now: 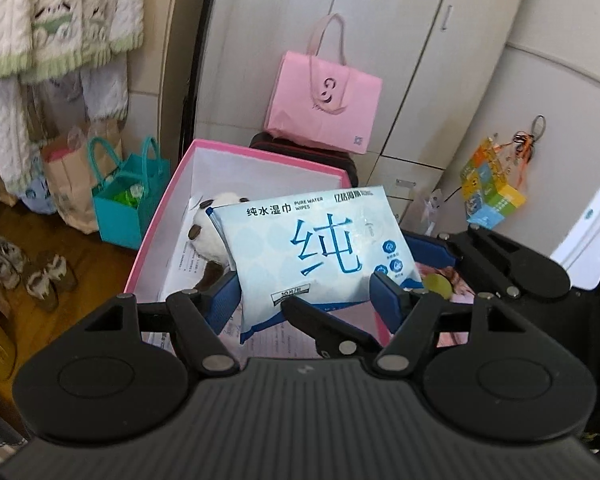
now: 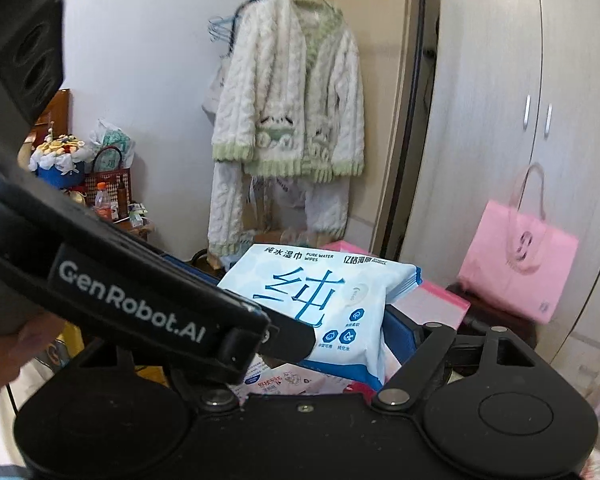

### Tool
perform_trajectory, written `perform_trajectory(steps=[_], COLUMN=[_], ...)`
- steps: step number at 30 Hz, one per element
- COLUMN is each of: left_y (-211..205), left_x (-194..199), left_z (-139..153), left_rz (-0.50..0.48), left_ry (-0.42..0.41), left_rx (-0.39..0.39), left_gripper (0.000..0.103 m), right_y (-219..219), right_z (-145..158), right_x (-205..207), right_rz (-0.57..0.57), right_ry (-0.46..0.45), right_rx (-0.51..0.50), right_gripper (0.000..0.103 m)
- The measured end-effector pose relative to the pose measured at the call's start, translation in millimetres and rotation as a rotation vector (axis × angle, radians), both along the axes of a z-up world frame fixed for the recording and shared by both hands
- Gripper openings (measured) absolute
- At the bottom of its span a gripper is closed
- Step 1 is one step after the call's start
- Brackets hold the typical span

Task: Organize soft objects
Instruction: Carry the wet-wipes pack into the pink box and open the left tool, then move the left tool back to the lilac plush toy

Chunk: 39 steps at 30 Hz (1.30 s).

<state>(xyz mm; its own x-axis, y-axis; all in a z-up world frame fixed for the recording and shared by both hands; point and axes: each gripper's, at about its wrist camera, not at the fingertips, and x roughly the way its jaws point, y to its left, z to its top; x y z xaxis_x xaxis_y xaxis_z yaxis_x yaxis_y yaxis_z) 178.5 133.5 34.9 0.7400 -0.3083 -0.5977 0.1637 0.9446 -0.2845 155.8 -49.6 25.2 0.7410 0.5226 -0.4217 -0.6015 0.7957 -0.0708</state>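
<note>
Two views differ: my left gripper (image 1: pixel 304 292) alone sees the brown-and-white plush toy (image 1: pixel 210 236) in the pink-rimmed cardboard box (image 1: pixel 160 216). It pinches the pale-blue plastic wipes pack (image 1: pixel 316 248); my right gripper (image 2: pixel 364 332), opening, flanks it.

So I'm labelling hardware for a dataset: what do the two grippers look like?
Both match: a black ribbed body, two round black discs, black linkage bars with silver rivets, and blue ridged pads on the fingers. The left gripper carries white "GenRobot.AI" lettering on its side, seen from the right gripper.
</note>
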Motion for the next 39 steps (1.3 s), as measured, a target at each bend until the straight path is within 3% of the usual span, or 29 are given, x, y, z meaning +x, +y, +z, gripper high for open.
perform_trajectory(steps=[13, 18, 24, 39], left_y=[18.6, 17.9, 23.5, -1.6], left_x=[41.7, 37.3, 19.5, -58.0], left_z=[-48.0, -48.4, -39.6, 5.9], left_rz=[0.033, 0.052, 0.062, -0.021], left_ry=[0.120, 0.075, 0.030, -0.120], left_rx=[-0.028, 0.023, -0.011, 0.123], left_gripper=[0.069, 0.071, 0.071, 0.071], right_y=[21.1, 18.2, 13.2, -20.6], right_z=[-36.5, -38.4, -31.5, -1.5], right_x=[49.0, 49.1, 36.6, -22.8], right_rz=[0.022, 0.027, 0.038, 0.039], right_ry=[0.161, 0.183, 0.169, 0.094], right_rx=[-0.094, -0.101, -0.111, -0.130], right_gripper=[0.083, 0.081, 0.081, 0.082])
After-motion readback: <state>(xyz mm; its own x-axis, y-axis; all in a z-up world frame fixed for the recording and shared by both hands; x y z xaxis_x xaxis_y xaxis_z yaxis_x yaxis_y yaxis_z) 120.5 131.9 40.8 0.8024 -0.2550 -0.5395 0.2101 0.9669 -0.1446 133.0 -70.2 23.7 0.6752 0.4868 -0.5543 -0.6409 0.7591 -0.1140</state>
